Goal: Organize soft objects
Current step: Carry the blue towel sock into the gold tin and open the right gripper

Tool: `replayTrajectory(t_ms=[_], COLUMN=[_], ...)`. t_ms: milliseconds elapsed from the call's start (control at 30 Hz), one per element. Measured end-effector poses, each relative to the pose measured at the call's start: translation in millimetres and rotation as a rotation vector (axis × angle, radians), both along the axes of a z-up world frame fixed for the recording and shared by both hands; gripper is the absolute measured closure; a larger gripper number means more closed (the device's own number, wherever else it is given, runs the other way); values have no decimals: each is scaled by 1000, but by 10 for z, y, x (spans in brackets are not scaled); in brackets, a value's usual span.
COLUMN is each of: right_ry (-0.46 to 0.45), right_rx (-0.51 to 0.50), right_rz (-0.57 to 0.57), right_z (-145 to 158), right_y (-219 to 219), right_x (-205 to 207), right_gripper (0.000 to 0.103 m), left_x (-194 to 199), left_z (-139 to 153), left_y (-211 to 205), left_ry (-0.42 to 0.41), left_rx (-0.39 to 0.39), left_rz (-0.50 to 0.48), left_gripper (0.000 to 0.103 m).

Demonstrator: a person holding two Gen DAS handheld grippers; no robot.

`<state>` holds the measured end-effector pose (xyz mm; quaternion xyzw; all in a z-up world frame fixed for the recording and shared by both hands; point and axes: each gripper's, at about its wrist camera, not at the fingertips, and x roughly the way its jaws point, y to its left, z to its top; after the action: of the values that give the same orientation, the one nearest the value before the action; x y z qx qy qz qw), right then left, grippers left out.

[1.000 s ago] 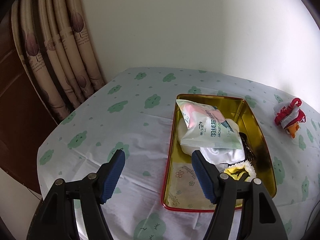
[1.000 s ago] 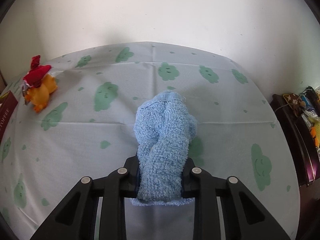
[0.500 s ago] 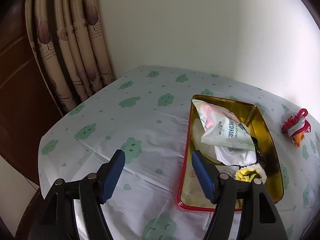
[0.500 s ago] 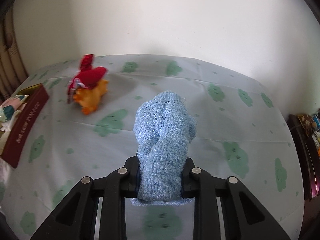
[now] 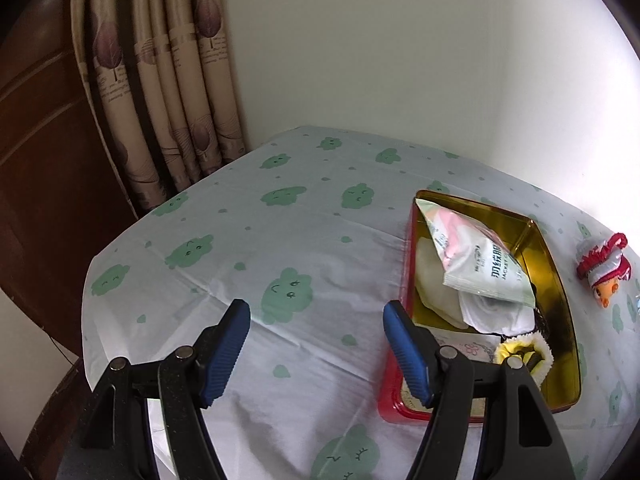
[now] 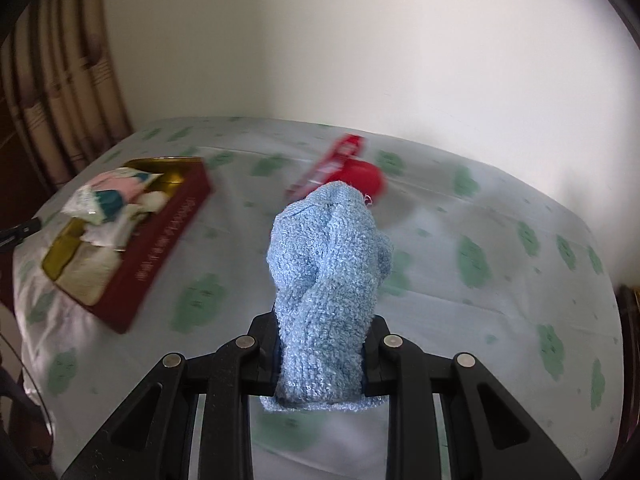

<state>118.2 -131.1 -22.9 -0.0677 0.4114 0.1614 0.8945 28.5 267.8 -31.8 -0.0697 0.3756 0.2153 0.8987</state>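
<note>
My right gripper is shut on a fluffy light-blue sock and holds it above the table. A red tin with a gold inside lies on the table; it holds a plastic packet, white cloth and a yellow fluffy item. The tin also shows at the left of the right wrist view. My left gripper is open and empty, just left of the tin's near corner. A small red and orange plush toy lies right of the tin; it is blurred in the right wrist view.
The table wears a white cloth with green clouds. Beige curtains and dark wood furniture stand at the left. White walls meet behind the table. A dark cabinet edge is at the far right.
My right gripper has swung left with the sock, so the tin and toy have come into its view. My left gripper has drifted left, away from the tin.
</note>
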Motion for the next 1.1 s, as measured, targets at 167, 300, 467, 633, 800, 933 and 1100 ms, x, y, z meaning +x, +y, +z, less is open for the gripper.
replayTrajectory(t_ms=[167,300,467,633,800,933,1100], right_ry=[-3,5,18,36,51,58,68], right_rx=[19,38,55,51,35,19,0], right_rz=[85,145,205,231,215,191,188], right_z=[93,122,149,126,59,-3,-66], right_y=[421,772,1254,1691,1960,2107,2241], right_x=[6,23,114,313,528,684,793], right_gripper=[79,79,79,79,79,79,79], left_x=[-21,-15,-8,9,10,9,16], left_z=[-20,-32,-46,-61,-61,-66,-84], left_y=[71,74,92,92,100,114,138], left_ry=[2,6,7,9,8,5,13], left_rx=[-13,1,-9,0,-9,-8,-19], left_rz=[18,18,17,21,20,19,21], left_gripper=[32,32,32,32,32,32,32])
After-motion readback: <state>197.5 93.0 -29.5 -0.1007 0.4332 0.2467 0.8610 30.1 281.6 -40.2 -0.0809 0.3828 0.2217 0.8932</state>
